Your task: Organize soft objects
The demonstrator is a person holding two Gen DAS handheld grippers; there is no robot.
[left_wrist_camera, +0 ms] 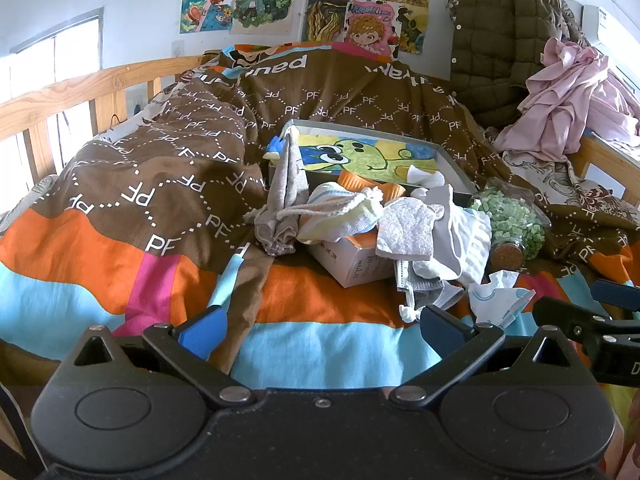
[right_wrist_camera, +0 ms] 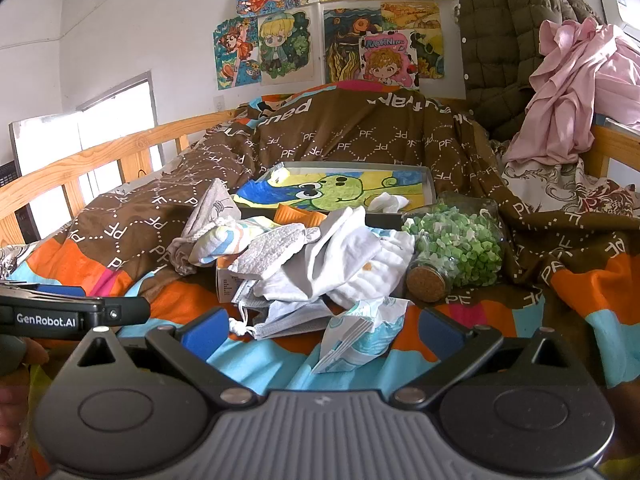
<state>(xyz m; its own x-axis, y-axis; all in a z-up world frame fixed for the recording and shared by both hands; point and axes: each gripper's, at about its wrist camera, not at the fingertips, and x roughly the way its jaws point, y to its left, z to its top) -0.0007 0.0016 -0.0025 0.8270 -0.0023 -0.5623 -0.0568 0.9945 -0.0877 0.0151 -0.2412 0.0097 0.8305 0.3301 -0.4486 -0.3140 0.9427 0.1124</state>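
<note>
Soft cloths (right_wrist_camera: 320, 256) lie in a loose heap just ahead of both claws, tumbled over a small white carton (left_wrist_camera: 352, 264) on the bedspread (left_wrist_camera: 120, 200). In the heap are a grey sock (left_wrist_camera: 284, 196), a striped drawstring pouch (left_wrist_camera: 340, 212), white rags, face masks (right_wrist_camera: 280, 316) and a crumpled printed tissue (right_wrist_camera: 360, 336) nearest the right claw (right_wrist_camera: 320, 334). Beyond the heap sits a shallow tray (right_wrist_camera: 430, 184) with a cartoon picture and one white scrap in it; to the right lies a jar of green bits (right_wrist_camera: 456, 252) with a cork. Both the right claw and the left claw (left_wrist_camera: 320, 330) stand wide open and hold nothing, short of the pile. By the look of it, sorting has barely begun: almost everything remains unsorted.
</note>
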